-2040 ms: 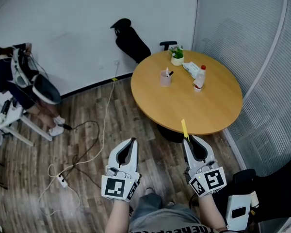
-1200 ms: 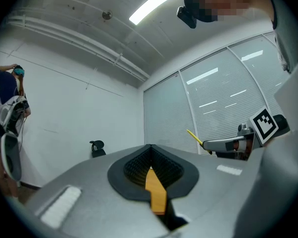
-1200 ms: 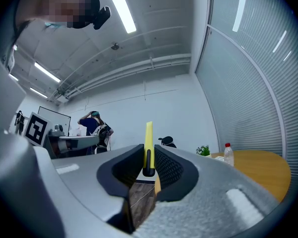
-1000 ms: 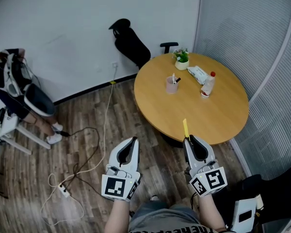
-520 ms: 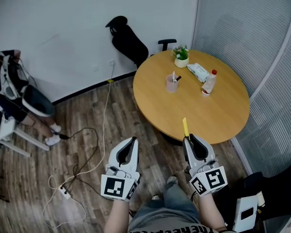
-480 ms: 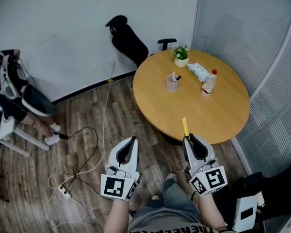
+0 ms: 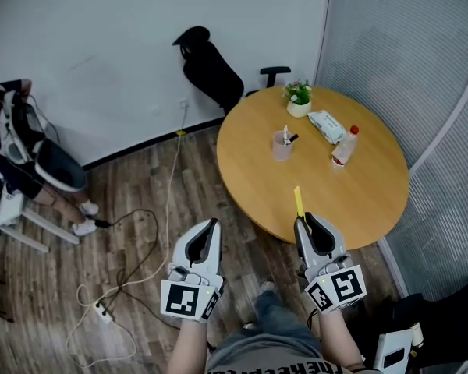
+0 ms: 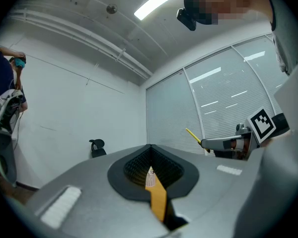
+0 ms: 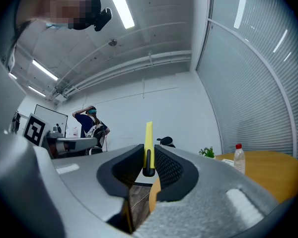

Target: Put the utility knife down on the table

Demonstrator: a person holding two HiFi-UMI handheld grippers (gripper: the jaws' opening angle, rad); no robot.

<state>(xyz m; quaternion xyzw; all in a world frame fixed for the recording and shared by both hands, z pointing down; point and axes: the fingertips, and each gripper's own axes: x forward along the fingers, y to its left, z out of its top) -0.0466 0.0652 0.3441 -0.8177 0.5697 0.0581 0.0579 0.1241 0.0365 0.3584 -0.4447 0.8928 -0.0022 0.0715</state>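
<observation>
Over the last two seconds the round wooden surface (image 7: 359, 201) had grown larger and slid lower in the head view, so the person had evidently walked up to it. The two tools kept the same pose in front of the body. The right gripper (image 7: 303, 223) was still clamped on the yellow utility knife (image 7: 298, 202), which stuck up and forward out of the fingers; its tip now overlapped the near edge of the surface. The knife was therefore in the air and not yet resting on anything. I judged that the approach was nearly finished, with the lowering and release still to come. The left gripper (image 7: 211, 226) hung beside it with its fingers together at the tips and nothing held. The cup (image 7: 282, 145), bottle (image 7: 344, 146), packet (image 7: 326, 125) and small plant (image 7: 299, 98) all stood toward the far half. That left the near part bare for setting the knife down. In the right gripper view the fingers pinched the knife (image 9: 148, 138) near its dark lower end. The rest of its body was hidden between the pads, and I could not tell whether a blade was out. Only a slice of the surface (image 9: 268, 170) showed at that view's right edge. Its base was hidden in the head view.
</observation>
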